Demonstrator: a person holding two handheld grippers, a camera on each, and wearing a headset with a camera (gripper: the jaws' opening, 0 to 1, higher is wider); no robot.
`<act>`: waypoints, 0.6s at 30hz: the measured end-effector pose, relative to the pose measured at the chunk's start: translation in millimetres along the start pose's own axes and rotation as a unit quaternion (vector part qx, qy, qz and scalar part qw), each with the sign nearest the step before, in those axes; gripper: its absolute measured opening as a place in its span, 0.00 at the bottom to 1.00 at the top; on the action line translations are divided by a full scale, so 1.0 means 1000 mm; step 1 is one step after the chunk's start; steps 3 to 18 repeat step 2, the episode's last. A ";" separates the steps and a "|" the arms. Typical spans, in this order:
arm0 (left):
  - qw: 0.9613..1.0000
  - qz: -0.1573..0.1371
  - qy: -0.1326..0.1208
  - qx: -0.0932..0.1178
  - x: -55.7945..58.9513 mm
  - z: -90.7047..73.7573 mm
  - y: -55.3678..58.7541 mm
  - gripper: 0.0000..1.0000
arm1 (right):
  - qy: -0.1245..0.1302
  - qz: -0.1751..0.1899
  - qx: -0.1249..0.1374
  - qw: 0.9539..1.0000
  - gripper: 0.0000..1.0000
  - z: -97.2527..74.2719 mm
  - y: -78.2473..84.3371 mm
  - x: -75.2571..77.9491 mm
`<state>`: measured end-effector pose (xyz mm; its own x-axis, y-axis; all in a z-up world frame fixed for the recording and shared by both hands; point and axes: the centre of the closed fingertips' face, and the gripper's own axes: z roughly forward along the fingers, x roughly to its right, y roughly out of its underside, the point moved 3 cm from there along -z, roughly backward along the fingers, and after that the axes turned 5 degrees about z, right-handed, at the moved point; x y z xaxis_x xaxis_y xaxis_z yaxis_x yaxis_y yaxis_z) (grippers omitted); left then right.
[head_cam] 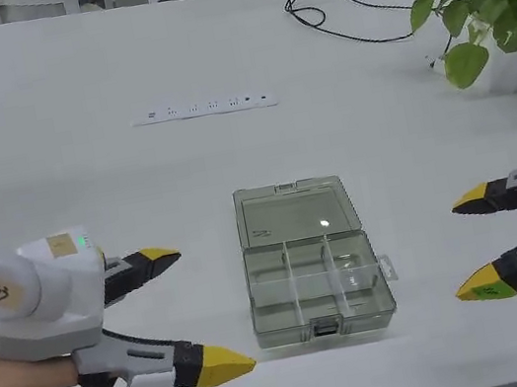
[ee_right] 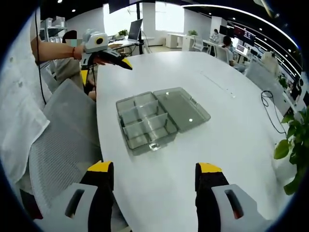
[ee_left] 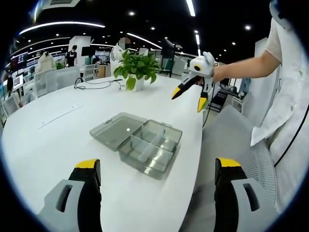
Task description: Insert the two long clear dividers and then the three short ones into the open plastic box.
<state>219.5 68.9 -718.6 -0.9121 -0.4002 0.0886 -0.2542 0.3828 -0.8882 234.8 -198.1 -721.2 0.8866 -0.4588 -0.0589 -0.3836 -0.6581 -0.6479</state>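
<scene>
Both gaping and empty — left gripper (head_cam: 211, 309), right gripper (head_cam: 459, 250) — flanking plastic box (head_cam: 254, 294), dividers (head_cam: 290, 273) inside.

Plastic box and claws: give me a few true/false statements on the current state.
1. The plastic box lies open, with its lid laid back flat on the table. True.
2. The left claw is shut on a divider. False: it is open and holds nothing.
3. The box is one undivided space inside. False: clear dividers split it into compartments.
4. The right claw is open, off to one side of the box, apart from it. True.
</scene>
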 end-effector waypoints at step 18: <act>1.000 0.000 0.000 -0.001 0.001 -0.001 0.000 1.00 | 0.000 -0.001 0.000 1.000 0.70 0.000 -0.001 0.000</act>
